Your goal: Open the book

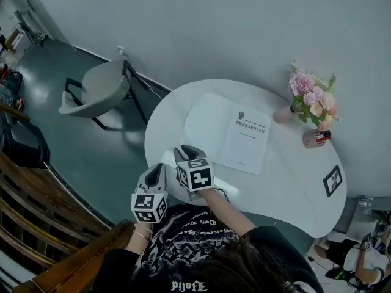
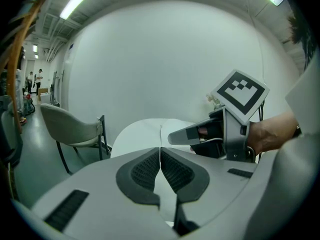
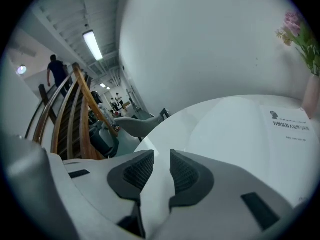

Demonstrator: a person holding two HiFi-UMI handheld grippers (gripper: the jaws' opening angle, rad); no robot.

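Already, in the head view, the book lies spread flat on the white table. It shows a blank page at left and a printed title page at right, with flowers and a small cup beyond it. Both grippers hang at the table's near edge, clear of the book. The left gripper is about at the rim, and the right gripper is over the tabletop, near the book's near-left corner but not touching it.

In the left gripper view, its pads are pressed together at the tips with nothing between them. The right gripper shows beside it at right, and a grey chair stands on the floor at left.

In the right gripper view, the pads stand spread, with only bare tabletop showing through the gap. The open book lies ahead to the right, untouched.

By these pictures the opening looks done, with little left beyond perhaps drawing the grippers away.
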